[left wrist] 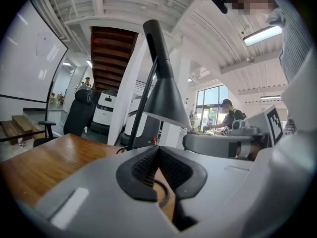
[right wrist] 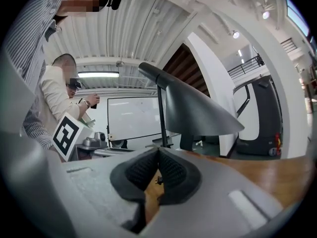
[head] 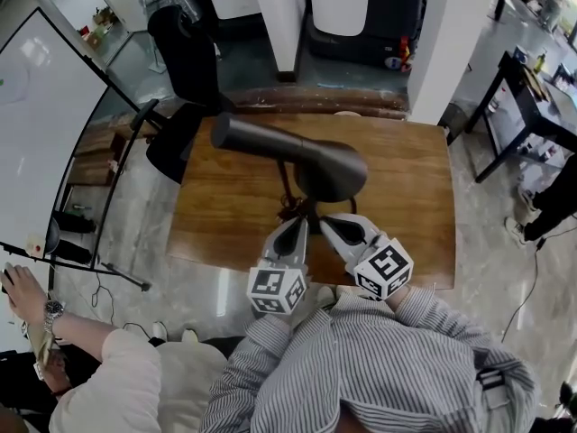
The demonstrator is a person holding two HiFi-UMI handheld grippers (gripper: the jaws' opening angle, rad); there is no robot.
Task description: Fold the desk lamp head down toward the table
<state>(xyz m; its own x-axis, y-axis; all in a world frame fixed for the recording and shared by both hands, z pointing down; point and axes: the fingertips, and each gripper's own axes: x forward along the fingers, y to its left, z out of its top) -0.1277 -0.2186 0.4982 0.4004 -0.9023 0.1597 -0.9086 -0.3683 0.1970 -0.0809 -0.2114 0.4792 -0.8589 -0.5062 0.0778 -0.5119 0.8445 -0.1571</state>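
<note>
At the middle of the wooden table [head: 225,215], seen from the head view, stands the dark grey desk lamp [head: 329,170]. Its cone-shaped head sits toward the right, and a long tube runs from it to the far left. A thin black stem [head: 287,192] carries the head clear of the tabletop, with a dark tangle of cord [head: 293,209] at the stem's foot. Head is raised, not folded down: in both gripper views the shade opens downward and stands well above the wood. Left gripper [head: 296,231] and right gripper [head: 335,227] lie side by side at the near edge of the table. Their tips point toward the foot of the lamp, and their marker cubes are nearest the person in the striped shirt [head: 379,359]. Left gripper view: jaws together, ribbed pads [left wrist: 146,165] meeting at the tip, nothing held, lamp just beyond them. Right gripper view: same state, pads [right wrist: 173,170] pressed tip to tip, no object between, lamp close ahead and slightly right. Neither tong touches the lamp. Off the table to the left stands a whiteboard [head: 45,142]. A black office chair [head: 185,52] sits at the far left corner. Near left, a second person's hand [head: 22,291] with a wristwatch [head: 52,309].
</note>
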